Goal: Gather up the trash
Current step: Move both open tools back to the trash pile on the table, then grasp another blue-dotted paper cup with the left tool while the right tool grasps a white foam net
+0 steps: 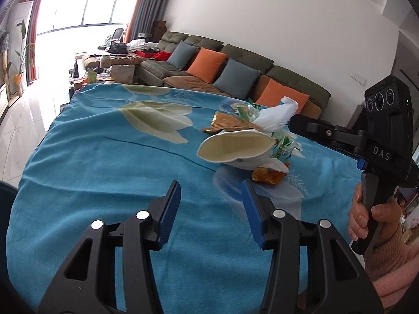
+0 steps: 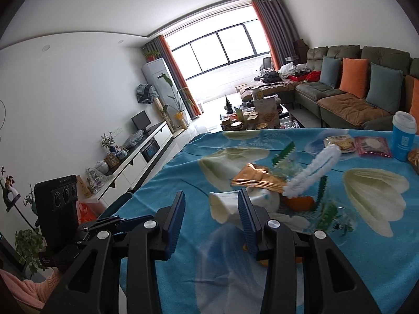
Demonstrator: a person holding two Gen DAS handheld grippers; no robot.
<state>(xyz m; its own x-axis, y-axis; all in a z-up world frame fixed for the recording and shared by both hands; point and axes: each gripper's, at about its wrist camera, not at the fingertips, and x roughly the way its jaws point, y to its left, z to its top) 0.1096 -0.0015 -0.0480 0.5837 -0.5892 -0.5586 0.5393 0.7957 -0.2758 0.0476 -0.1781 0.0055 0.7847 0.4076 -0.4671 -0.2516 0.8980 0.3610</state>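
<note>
Nearest, left gripper [image 1: 210, 196] and right gripper [image 2: 210, 208] — both spread wide, gripping nothing. Beneath, blue floral tablecloth [image 1: 104, 162]. Right of centre frame, crushed paper cup [image 1: 235, 147] on its side — amid gold wrapper [image 2: 255, 175], white tissue [image 1: 277, 115].

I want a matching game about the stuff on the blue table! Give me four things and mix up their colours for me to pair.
Things:
1. squashed paper cup
2. crinkly snack wrapper
3. tall cup with a lid
4. peel beside the squashed cup

Colours:
A. orange
B. blue with a white lid
C. cream white
D. shiny gold

Right pairs: 1-C, 2-D, 3-B, 4-A
</note>
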